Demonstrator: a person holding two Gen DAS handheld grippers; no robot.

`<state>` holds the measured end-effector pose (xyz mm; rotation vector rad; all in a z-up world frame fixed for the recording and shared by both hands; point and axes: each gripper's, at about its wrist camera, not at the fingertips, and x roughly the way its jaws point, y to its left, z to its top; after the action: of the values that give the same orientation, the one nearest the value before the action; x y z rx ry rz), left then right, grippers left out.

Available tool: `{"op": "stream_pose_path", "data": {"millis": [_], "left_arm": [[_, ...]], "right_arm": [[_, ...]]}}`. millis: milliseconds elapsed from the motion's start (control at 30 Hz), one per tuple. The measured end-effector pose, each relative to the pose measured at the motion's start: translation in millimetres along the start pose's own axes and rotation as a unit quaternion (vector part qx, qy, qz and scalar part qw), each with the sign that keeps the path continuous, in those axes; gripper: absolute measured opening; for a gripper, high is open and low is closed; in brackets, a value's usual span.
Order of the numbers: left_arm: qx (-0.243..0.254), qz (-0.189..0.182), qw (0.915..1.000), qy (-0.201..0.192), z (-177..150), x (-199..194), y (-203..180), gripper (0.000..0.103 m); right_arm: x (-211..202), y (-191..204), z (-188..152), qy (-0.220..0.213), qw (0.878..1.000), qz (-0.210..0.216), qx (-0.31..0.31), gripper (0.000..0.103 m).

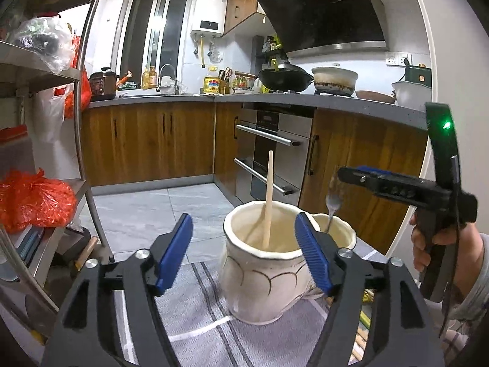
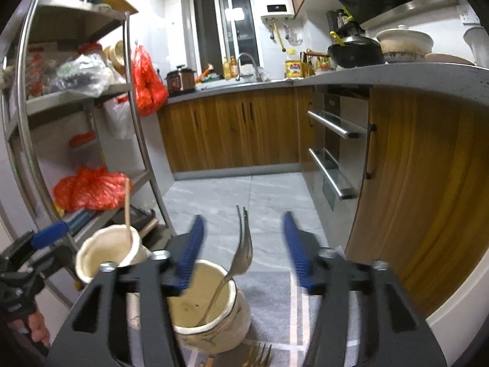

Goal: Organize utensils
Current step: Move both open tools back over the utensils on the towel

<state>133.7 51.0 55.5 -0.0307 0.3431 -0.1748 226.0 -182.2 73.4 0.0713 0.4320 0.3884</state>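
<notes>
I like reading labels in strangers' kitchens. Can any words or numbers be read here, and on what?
"19", roughly, though too small to be sure: the dark display of the white water heater.
Yellow oil bottle: its label is too blurred to read.
Red cooker: any markings are unreadable.
Nothing else is legible.

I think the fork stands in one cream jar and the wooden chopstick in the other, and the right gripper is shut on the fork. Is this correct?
Not quite. The right gripper is open, its jaws apart and off the fork, as the right wrist view shows. The fork does stand in one cream jar and the wooden chopstick in the other.
</notes>
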Motion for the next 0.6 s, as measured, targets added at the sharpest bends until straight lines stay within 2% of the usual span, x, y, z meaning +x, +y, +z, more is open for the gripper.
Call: {"op": "stream_pose_path", "data": {"millis": [33, 67, 133, 433, 600], "left_arm": [[-0.002, 0.001, 1.0, -0.002, 0, -2, 0, 0.081], [-0.004, 0.003, 1.0, -0.003, -1, -5, 0, 0.091], [-0.005, 0.011, 0.9999, -0.01, -2, -11, 0, 0.098], [-0.018, 0.031, 0.9994, -0.004, -7, -28, -6, 0.098], [-0.002, 0.042, 0.9991, 0.004, -12, -38, -16, 0.098]], "right_arm": [[-6, -2, 0, -0.01, 1.0, 0.004, 0.006, 0.095], [-10, -3, 0, -0.016, 1.0, 0.007, 0.011, 0.097], [-21, -6, -2, -0.024, 1.0, 0.006, 0.019, 0.098], [-69, -8, -23, -0.046, 0.999, -0.019, 0.014, 0.098], [-90, -12, -36, -0.048, 0.999, -0.021, 0.017, 0.098]]}}
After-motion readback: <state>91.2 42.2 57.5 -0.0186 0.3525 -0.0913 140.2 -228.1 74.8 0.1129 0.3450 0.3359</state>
